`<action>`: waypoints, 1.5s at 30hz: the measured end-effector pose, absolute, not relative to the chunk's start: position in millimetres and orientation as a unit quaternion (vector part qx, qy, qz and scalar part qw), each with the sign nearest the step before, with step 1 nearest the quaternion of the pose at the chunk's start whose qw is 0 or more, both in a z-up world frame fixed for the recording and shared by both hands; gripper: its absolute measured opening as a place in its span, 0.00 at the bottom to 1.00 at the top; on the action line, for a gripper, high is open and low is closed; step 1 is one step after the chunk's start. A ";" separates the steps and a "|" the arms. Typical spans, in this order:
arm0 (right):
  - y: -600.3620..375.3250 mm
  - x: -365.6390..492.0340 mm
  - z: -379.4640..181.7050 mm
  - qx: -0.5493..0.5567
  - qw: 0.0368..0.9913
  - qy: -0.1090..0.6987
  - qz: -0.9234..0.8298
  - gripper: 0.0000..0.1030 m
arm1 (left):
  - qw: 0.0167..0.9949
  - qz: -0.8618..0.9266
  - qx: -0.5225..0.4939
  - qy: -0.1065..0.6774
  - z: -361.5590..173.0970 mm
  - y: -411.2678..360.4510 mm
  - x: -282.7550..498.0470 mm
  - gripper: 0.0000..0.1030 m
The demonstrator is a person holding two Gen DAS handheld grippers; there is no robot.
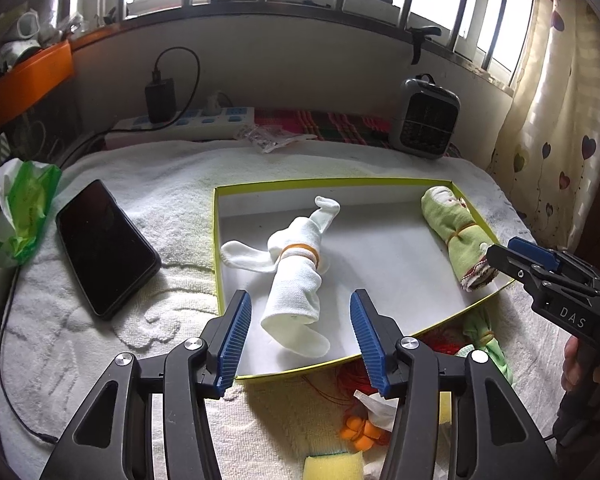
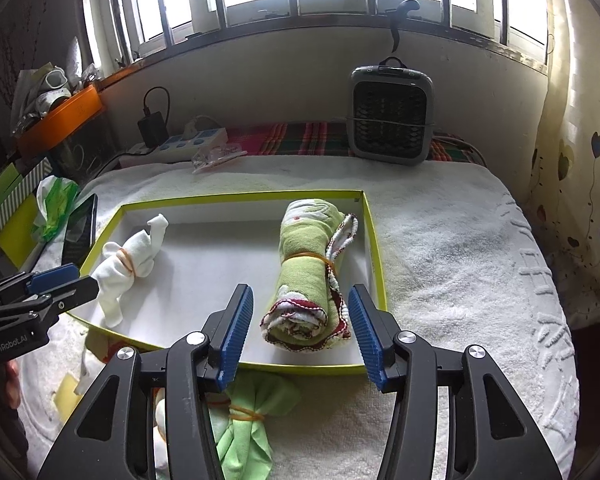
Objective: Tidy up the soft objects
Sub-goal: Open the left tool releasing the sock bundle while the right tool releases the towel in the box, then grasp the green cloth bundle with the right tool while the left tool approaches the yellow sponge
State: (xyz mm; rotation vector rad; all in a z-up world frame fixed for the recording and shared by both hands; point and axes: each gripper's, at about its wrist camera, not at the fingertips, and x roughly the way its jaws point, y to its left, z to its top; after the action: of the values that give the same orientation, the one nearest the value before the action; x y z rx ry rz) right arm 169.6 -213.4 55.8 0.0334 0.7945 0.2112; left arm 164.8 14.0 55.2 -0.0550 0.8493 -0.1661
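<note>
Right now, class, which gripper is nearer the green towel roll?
Right. The right gripper straddles the green towel roll's near end, jaws open; the left gripper is over the white sock bundle.

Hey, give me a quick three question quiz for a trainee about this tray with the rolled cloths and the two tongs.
1. True or false: both rolls in the tray are tied with rubber bands.
2. Which roll lies in front of the right tongs? A white sock roll; B green towel roll.
3. Fill in: the left tongs stand ___, gripping nothing.

Key: 1 true; 2 B; 3 open.
</note>
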 end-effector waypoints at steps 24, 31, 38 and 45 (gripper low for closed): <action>-211.1 98.6 52.2 0.048 0.921 0.371 0.105 0.49 | 0.914 -0.062 -0.017 0.400 47.5 23.9 98.4 0.49; -212.9 86.0 43.6 0.057 0.919 0.377 0.101 0.49 | 0.911 -0.067 -0.025 0.405 39.8 30.9 86.0 0.50; -215.9 76.8 38.0 0.072 0.915 0.384 0.101 0.50 | 0.907 -0.073 -0.041 0.414 28.1 42.1 74.8 0.50; -206.5 84.2 30.4 0.057 0.911 0.397 0.093 0.50 | 0.903 -0.088 -0.055 0.416 24.3 45.8 70.0 0.50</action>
State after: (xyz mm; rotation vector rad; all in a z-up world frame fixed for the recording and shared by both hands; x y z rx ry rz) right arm 84.2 -206.5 30.4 0.1185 0.8174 0.1918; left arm 70.0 45.8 24.3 -0.1133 0.8596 -0.1821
